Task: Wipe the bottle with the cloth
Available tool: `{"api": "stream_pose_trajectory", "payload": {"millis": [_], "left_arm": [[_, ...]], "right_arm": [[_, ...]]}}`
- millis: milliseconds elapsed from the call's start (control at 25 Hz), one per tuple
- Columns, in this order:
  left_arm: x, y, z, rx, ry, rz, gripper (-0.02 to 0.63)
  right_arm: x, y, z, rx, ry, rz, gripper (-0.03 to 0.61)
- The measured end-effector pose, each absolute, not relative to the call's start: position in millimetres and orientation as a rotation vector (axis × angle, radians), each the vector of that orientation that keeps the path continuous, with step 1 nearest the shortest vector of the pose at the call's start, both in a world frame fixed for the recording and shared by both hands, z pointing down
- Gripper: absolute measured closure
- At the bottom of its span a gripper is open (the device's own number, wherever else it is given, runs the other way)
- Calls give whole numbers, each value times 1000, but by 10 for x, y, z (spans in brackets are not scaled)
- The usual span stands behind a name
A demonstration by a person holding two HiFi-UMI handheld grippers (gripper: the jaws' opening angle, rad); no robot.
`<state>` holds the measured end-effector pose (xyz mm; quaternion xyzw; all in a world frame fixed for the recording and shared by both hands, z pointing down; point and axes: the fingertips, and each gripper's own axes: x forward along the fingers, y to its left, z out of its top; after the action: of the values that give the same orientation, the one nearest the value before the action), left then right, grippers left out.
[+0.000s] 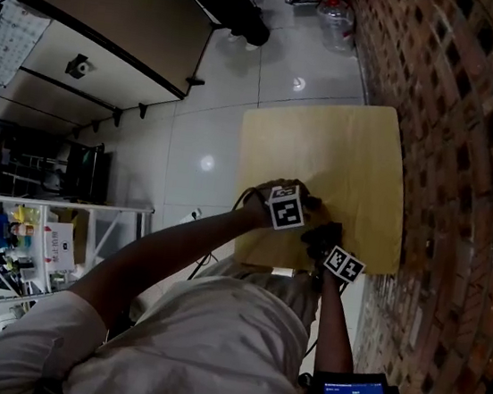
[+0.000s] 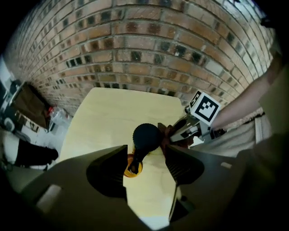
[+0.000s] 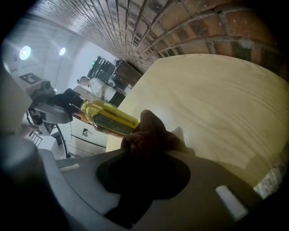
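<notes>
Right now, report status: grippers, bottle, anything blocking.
Left gripper open around bottle cap. Right gripper shut on cloth, cloth at bottle's side. Nothing in the way.

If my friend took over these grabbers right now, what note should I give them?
Left gripper: jaws apart on either side of the bottle, by its black cap, not squeezing it.
Right gripper: shut on the brown cloth, which touches the bottle's side.
The bottle seems to stand on the table.
Done: the cloth is at the bottle.
Left: steady the bottle and wipe it. I cannot tell how much has been wiped.
</notes>
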<state>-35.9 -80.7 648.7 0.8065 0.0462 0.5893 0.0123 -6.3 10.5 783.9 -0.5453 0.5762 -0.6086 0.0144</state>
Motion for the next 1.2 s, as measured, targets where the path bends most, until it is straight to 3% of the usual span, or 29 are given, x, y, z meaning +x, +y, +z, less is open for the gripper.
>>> {"api": "stream_pose_trajectory", "payload": {"millis": [480, 680, 760, 880, 1080, 1200], "left_arm": [[-332, -814, 6524, 2987, 1274, 2428, 331], [-288, -711, 6445, 3093, 1871, 2420, 332], [-305, -693, 6463, 3073, 2001, 2408, 363], [-289, -708, 6508, 3047, 1906, 2433, 406], [-140, -775, 6527, 2956, 1149, 2504, 414], [-55, -762, 6507, 2810, 715, 2387, 423]], "right_arm": [[-20, 442, 7510, -1698, 1775, -1799, 500], [27, 405, 7322, -1706, 1799, -1744, 500], [44, 396, 7268, -1708, 1807, -1725, 500], [57, 399, 7212, -1711, 1823, -1698, 500], [84, 405, 7097, -1731, 1843, -1628, 499], [73, 368, 7048, -1736, 1882, -1578, 500]]}}
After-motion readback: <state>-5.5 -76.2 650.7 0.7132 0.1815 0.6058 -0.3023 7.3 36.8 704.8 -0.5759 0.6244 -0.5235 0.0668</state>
